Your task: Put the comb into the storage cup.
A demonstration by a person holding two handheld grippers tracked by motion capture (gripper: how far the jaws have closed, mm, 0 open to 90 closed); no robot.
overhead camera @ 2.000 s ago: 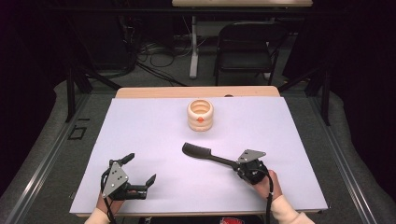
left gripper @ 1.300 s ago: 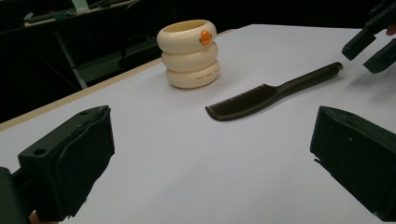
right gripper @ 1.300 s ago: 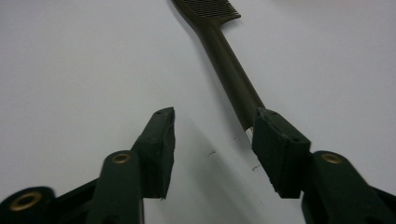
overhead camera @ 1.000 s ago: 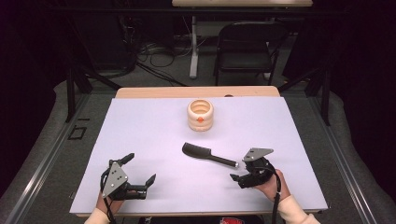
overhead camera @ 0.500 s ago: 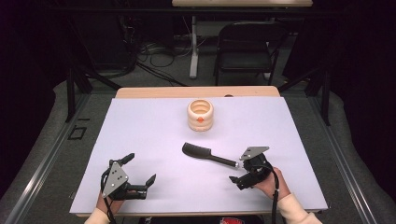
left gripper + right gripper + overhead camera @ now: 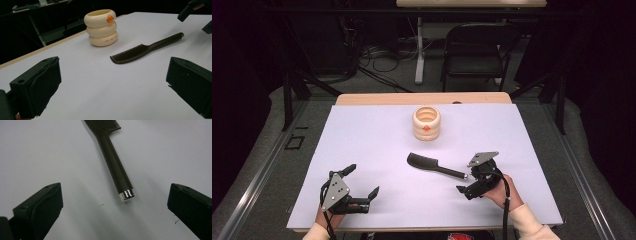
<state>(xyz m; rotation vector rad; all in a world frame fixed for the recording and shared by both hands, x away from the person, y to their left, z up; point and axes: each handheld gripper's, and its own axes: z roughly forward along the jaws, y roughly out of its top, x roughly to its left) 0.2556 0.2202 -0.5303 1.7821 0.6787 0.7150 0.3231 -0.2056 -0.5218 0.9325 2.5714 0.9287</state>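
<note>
A black comb point(image 6: 434, 166) with a silver-capped handle lies flat on the white table sheet point(image 6: 377, 140), teeth end toward the left. My right gripper point(image 6: 466, 181) sits just right of the handle's end. Its jaws have just been opening and now stand wide. In the right gripper view the handle tip point(image 6: 127, 194) lies on the sheet ahead of the right gripper point(image 6: 115, 188), touching neither pad. My left gripper point(image 6: 362, 181) rests open at the front left, nothing between its jaws. From the left gripper point(image 6: 115, 66) the comb point(image 6: 140, 50) lies further off.
A cream ringed cup point(image 6: 426, 123) with an orange mark stands upright behind the comb point(image 6: 101, 27). The table's wooden back edge point(image 6: 422, 98) shows beyond the sheet. A folding chair point(image 6: 474, 47) and cables sit on the floor behind.
The right gripper has let go of the comb's handle, spread its jaws and drawn back a little. The comb stays flat on the sheet. The left gripper has not moved.
</note>
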